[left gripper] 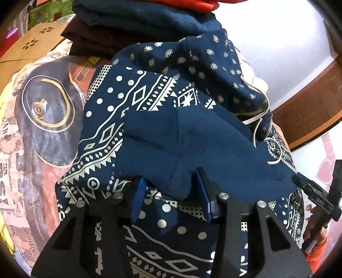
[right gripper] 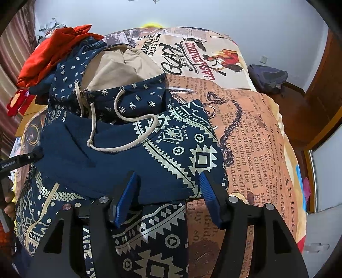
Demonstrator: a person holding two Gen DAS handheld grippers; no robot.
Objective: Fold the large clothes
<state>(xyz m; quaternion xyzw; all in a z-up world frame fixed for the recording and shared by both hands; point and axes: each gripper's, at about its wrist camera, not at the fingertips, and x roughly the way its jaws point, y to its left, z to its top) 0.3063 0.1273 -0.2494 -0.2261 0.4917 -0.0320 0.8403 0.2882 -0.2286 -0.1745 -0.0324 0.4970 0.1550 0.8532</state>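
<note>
A navy hoodie (left gripper: 149, 102) with white geometric print lies partly folded on the bed; it also shows in the right wrist view (right gripper: 181, 149). Its beige-lined hood (right gripper: 119, 64) and drawstrings (right gripper: 128, 147) lie on top at the far side. My left gripper (left gripper: 171, 192) is open, its blue pads either side of a plain navy fold edge (left gripper: 179, 179) without closing on it. My right gripper (right gripper: 166, 192) is open, its fingers straddling the folded printed edge (right gripper: 171, 188). The other gripper appears at the side edge of each view (left gripper: 320, 201).
The bed has a printed newspaper-style cover (right gripper: 256, 128). A stack of folded dark and red clothes (left gripper: 139, 19) sits beyond the hoodie. A red garment (right gripper: 53, 49) lies by the hood. A dark bag (right gripper: 269, 77) and wooden furniture (right gripper: 320, 96) stand to the right.
</note>
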